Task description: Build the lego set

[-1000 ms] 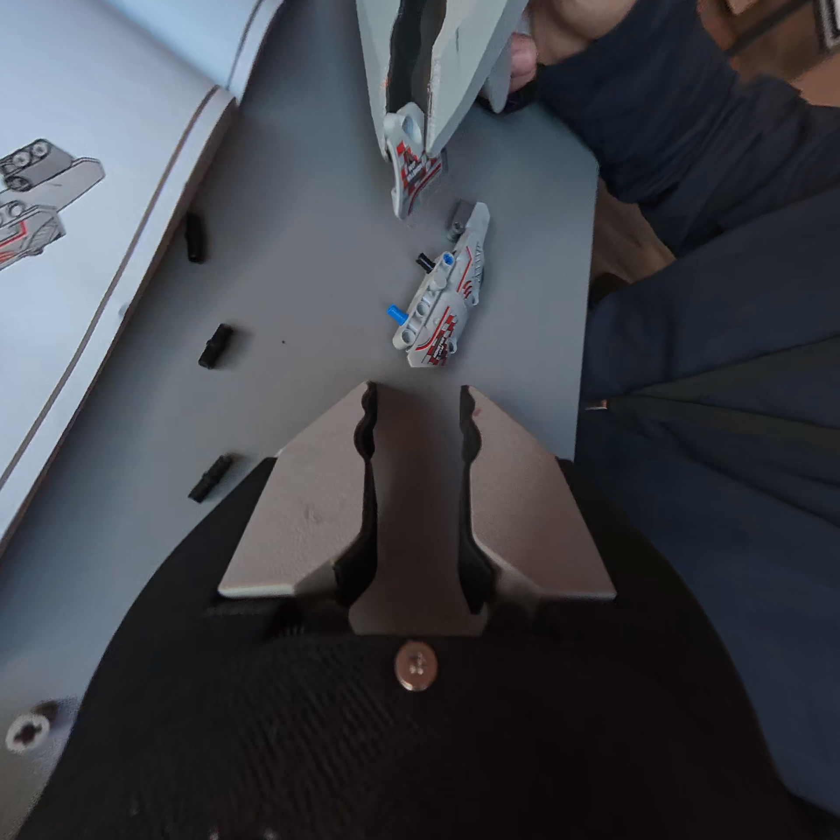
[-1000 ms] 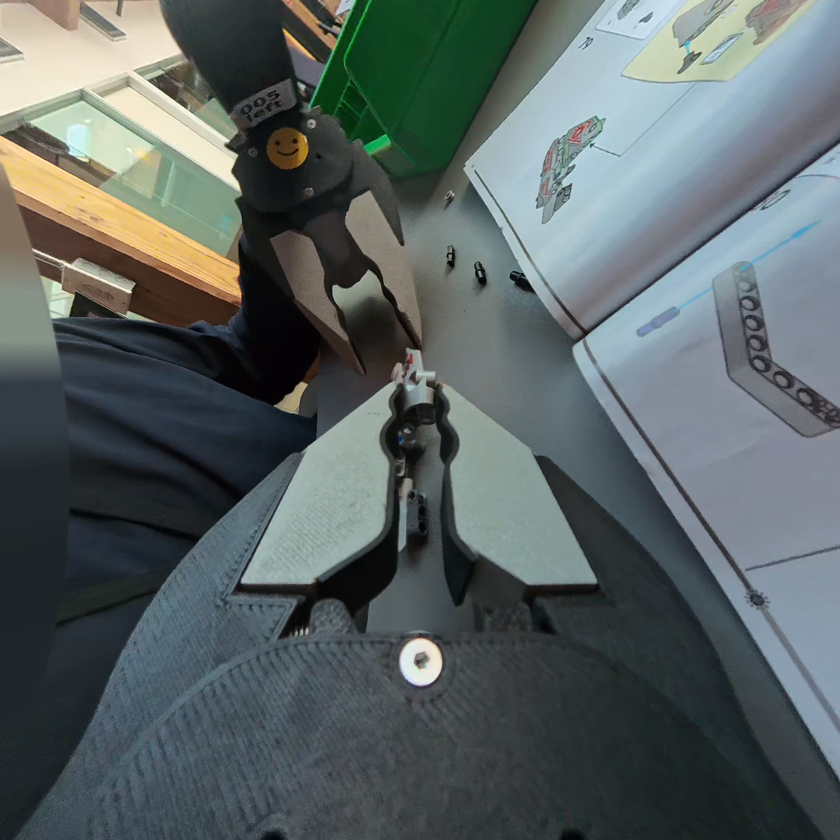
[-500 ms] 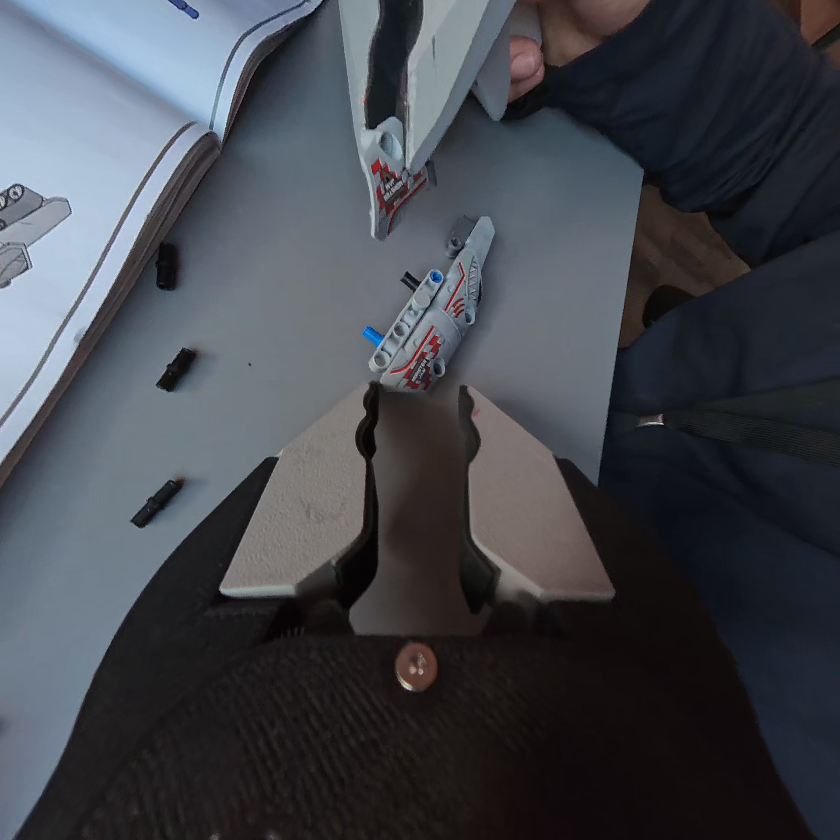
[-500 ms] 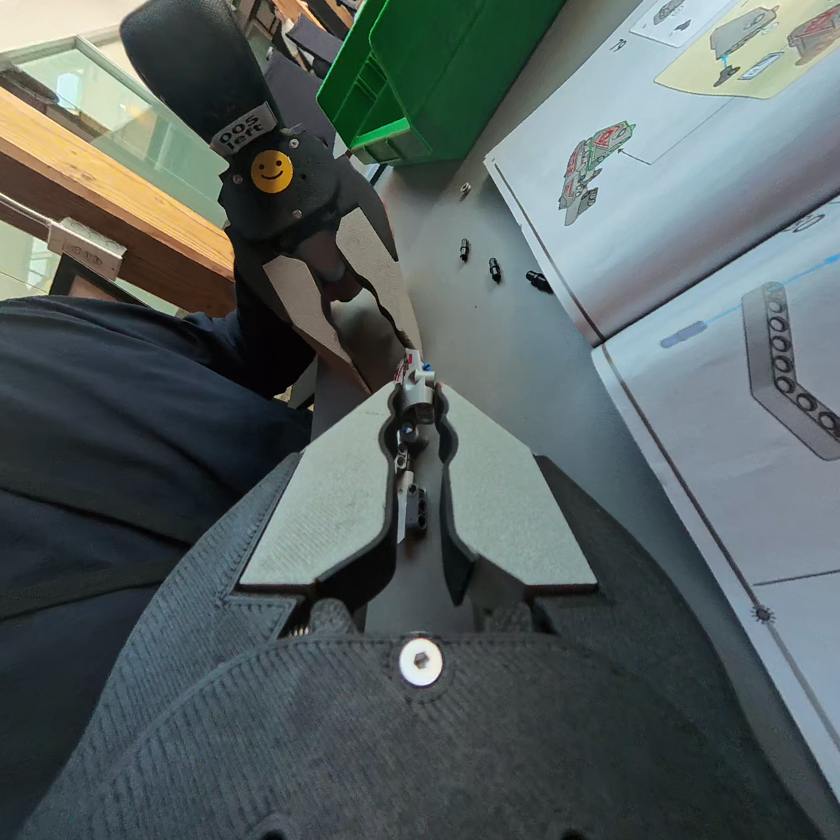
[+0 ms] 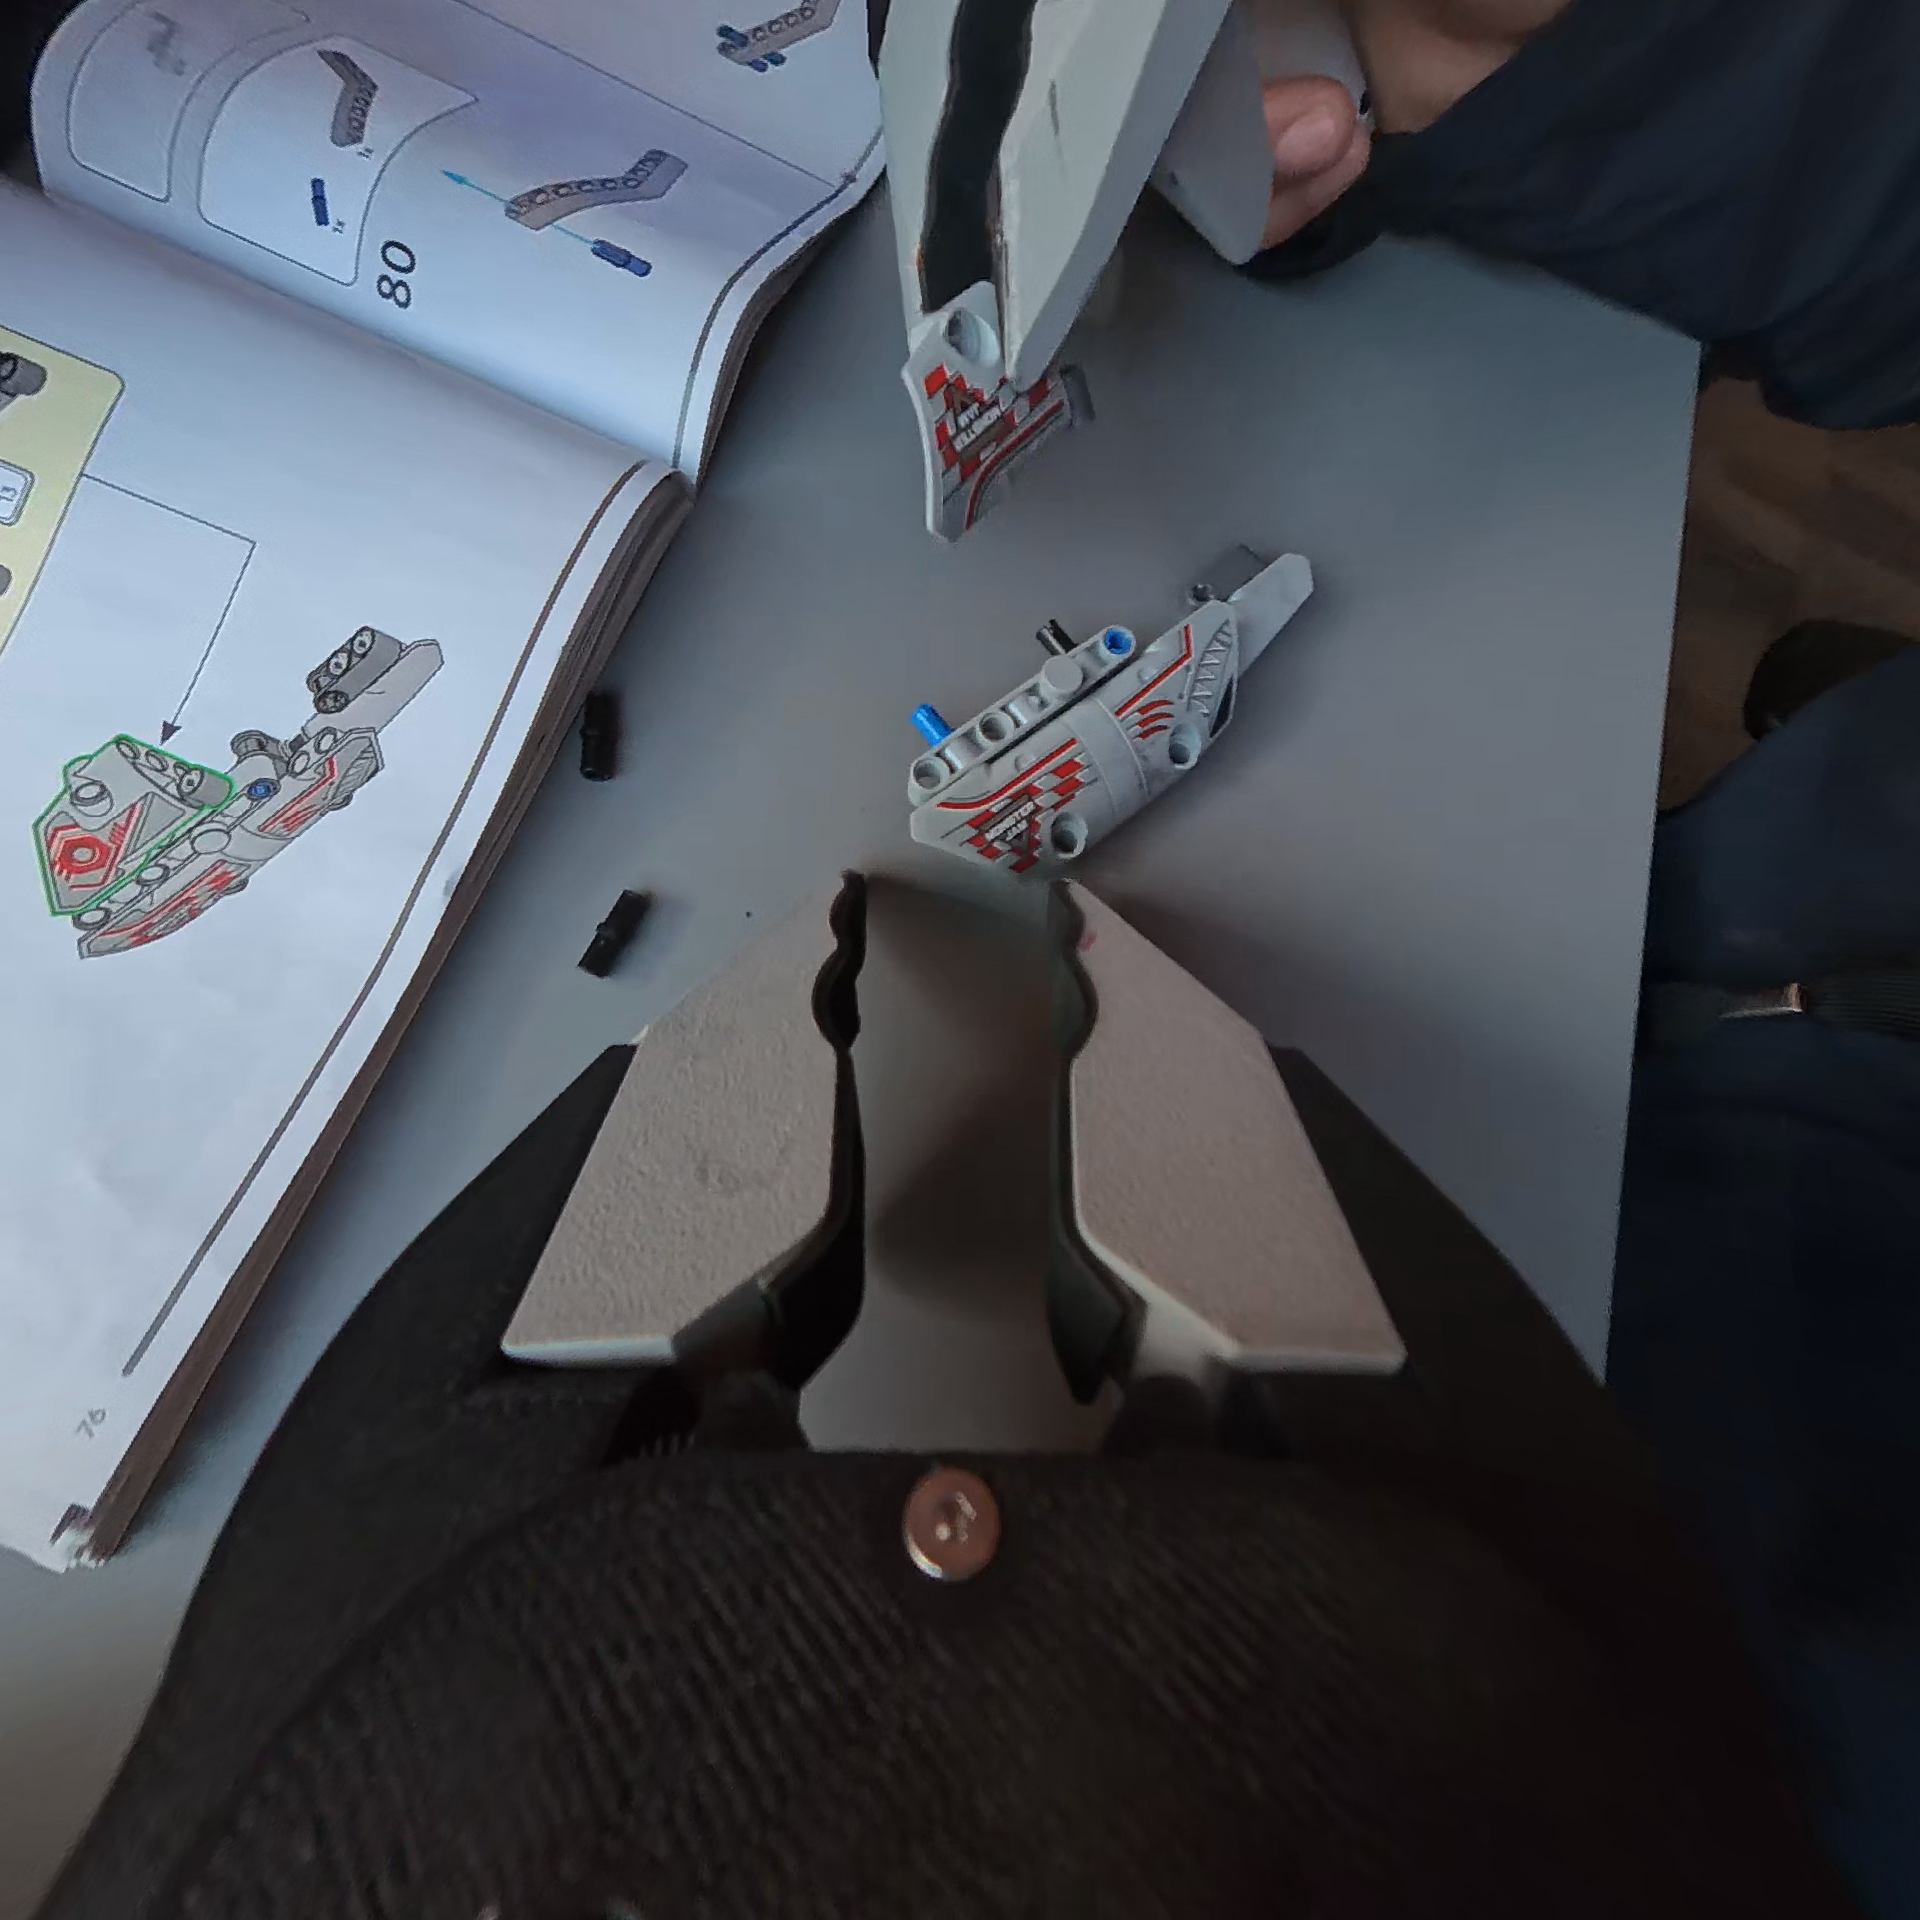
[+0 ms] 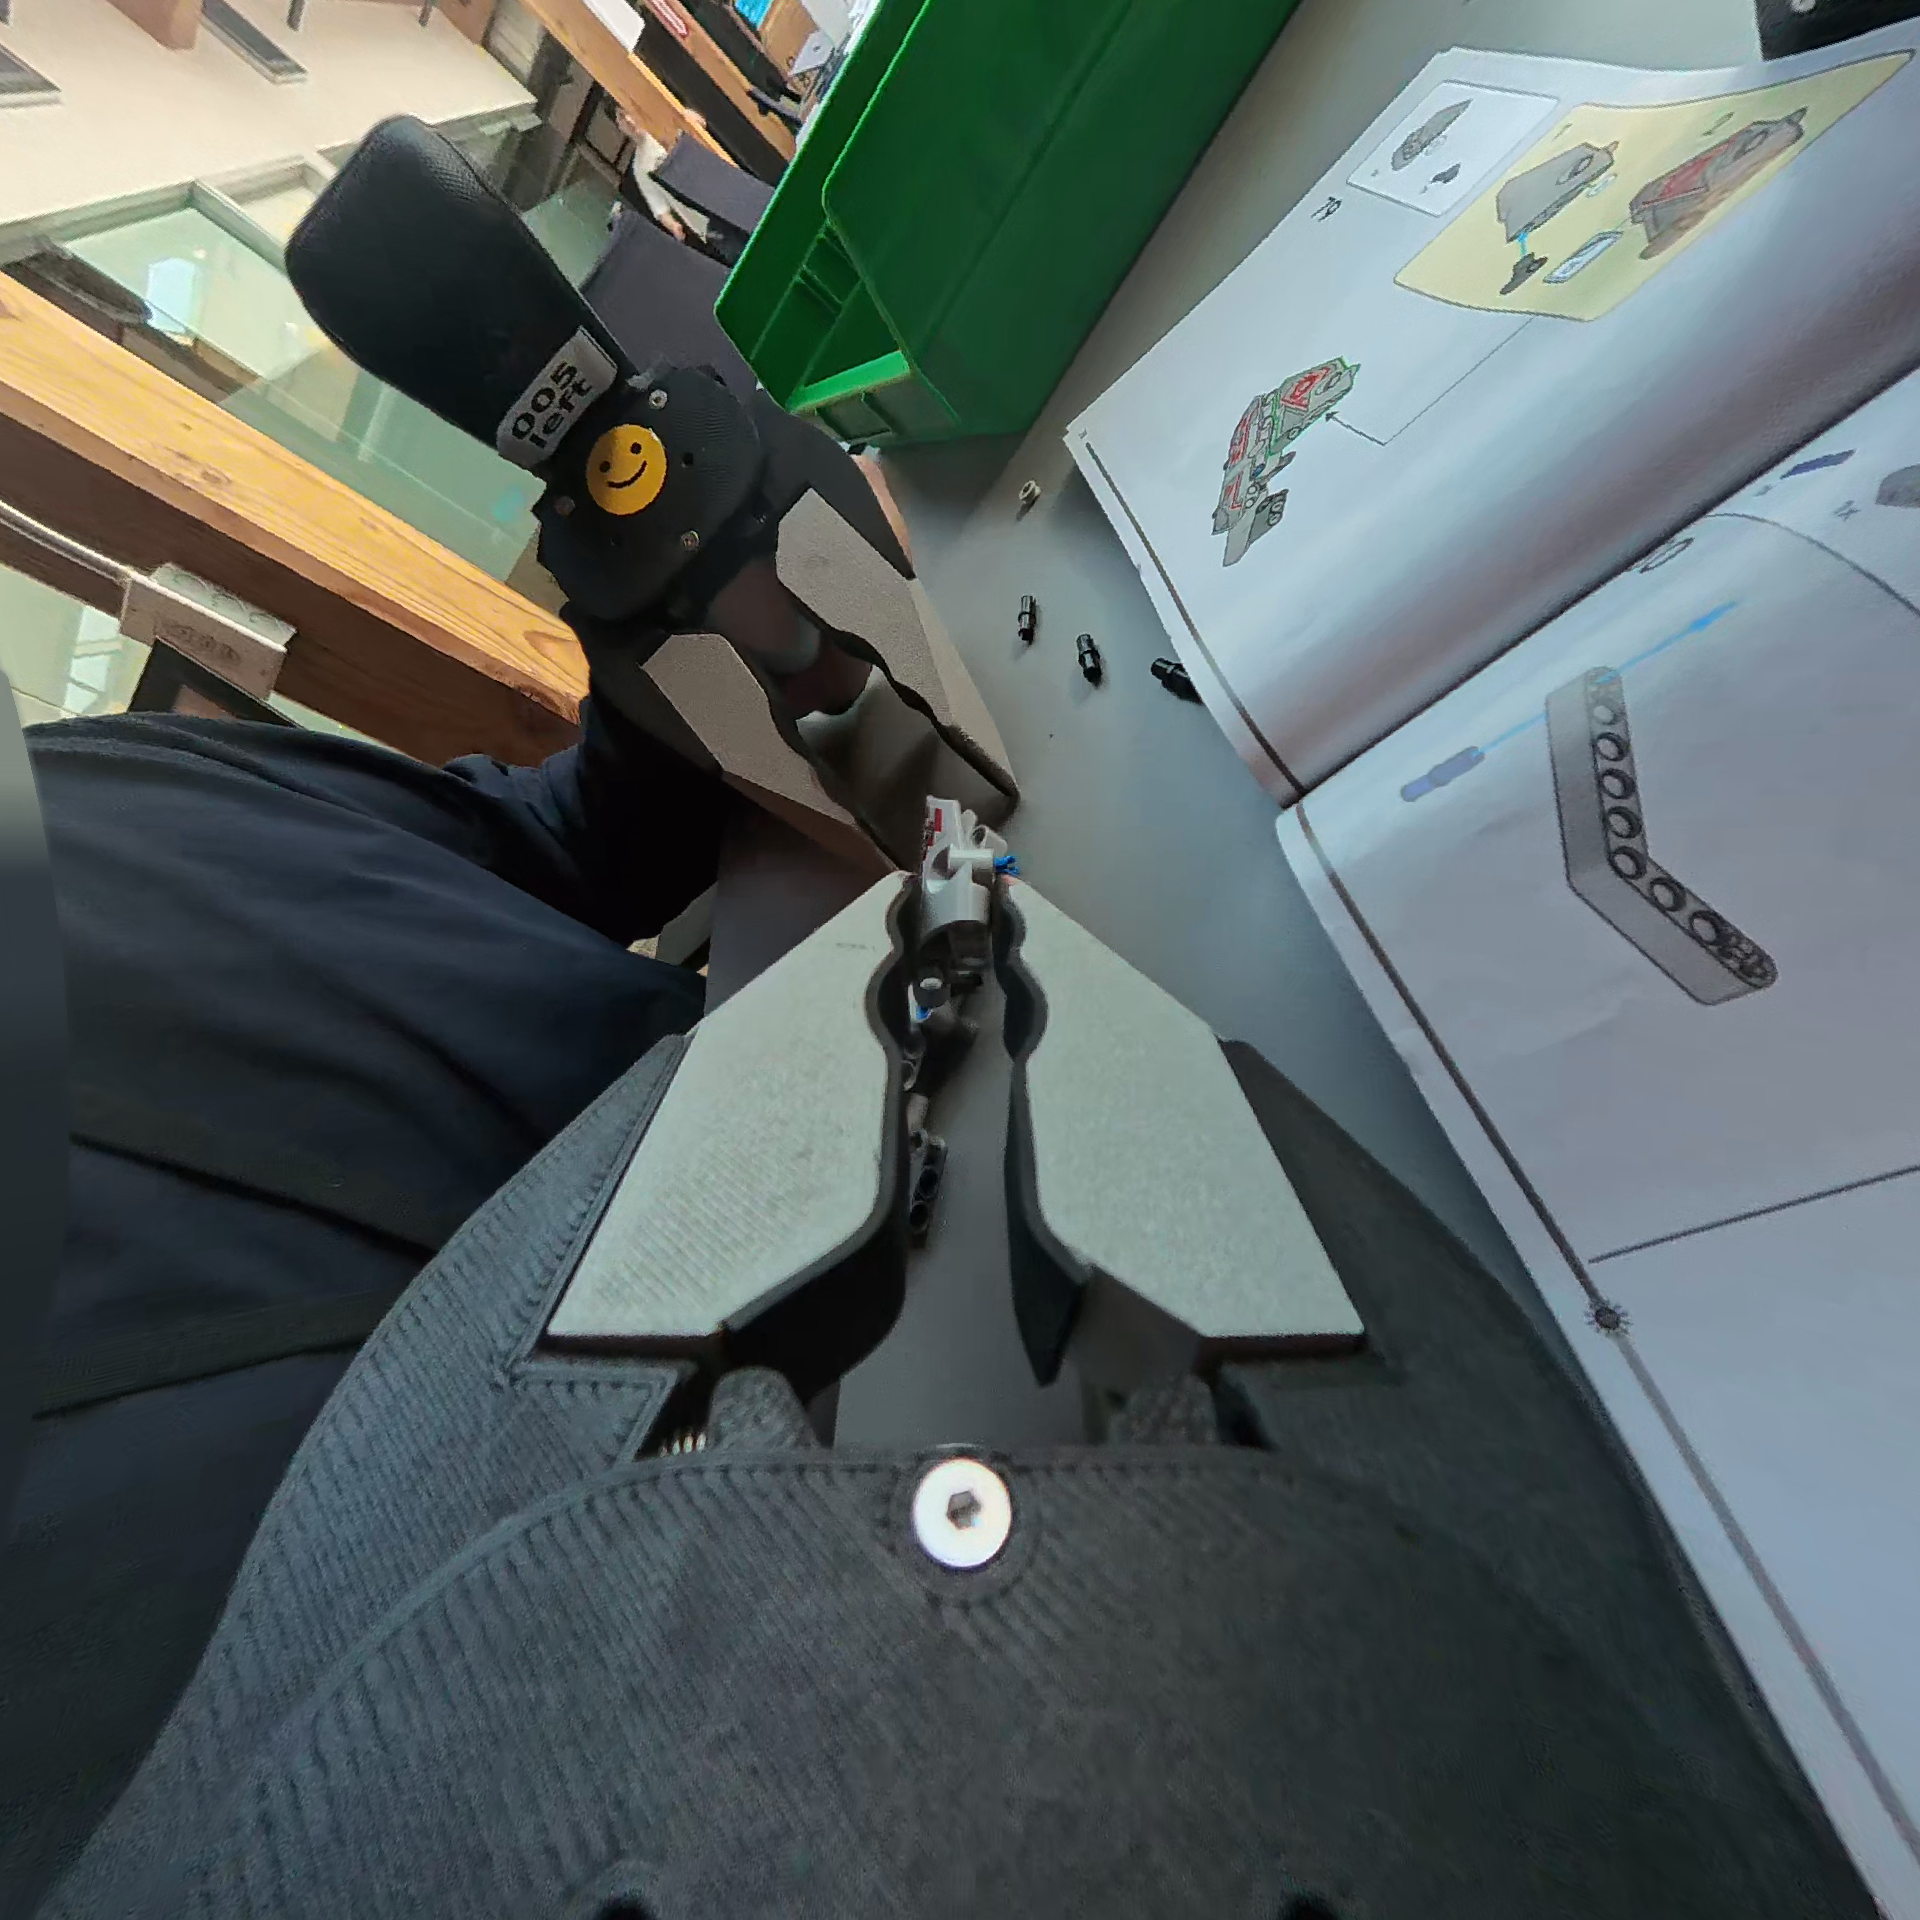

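Grey, red-striped lego assembly (image 5: 1101, 738); green bin (image 6: 997, 208); black pins (image 5: 597, 736).

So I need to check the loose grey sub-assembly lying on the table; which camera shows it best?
The left wrist view: the sub-assembly lies flat, fully visible beyond the open left gripper. The right wrist view shows only a sliver past its own fingertips.

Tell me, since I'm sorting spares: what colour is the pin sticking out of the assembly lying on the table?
Blue pin, clearest in the left wrist view.
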`<state>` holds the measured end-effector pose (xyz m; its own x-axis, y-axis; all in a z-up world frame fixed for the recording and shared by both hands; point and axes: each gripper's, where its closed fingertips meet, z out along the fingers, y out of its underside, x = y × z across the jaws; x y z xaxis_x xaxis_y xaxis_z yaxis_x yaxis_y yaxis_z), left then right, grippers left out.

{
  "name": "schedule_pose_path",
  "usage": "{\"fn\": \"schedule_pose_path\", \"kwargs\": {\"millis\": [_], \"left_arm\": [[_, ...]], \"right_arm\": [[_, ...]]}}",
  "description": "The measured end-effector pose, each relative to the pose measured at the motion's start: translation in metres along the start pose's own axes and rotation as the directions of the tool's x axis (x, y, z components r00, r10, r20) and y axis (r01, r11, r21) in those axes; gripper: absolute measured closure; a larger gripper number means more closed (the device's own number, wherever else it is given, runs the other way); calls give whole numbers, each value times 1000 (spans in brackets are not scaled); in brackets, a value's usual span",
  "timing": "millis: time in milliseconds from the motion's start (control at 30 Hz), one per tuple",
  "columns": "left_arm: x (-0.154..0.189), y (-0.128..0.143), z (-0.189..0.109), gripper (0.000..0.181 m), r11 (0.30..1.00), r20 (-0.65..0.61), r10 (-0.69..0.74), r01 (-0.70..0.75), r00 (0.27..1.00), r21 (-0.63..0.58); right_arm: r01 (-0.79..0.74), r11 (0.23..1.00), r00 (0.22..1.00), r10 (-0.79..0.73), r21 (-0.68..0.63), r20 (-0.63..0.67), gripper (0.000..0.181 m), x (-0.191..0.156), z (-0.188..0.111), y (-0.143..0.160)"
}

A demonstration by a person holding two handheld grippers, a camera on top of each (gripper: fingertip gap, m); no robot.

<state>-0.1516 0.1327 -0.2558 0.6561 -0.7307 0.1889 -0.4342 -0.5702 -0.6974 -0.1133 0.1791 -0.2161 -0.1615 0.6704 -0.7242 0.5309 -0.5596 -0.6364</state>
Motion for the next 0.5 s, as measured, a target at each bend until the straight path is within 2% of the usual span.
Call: {"fn": "schedule_pose_path", "kwargs": {"millis": [33,267,500], "left_arm": [[-1,1,-1,149,1000,-1,-2,2,1000,6],[-1,3,-12,143,997,-21,-19,21,1000,72],[-1,-7,-21,138,989,44,15,-21,999,148]], "right_arm": [[1,1000,1000,-1,3,-3,172,1,-1,-1],[49,999,998,-49,15,-29,172,2,-3,-4],[180,980,980,-186,81,74,172,-20,-8,-15]]}}
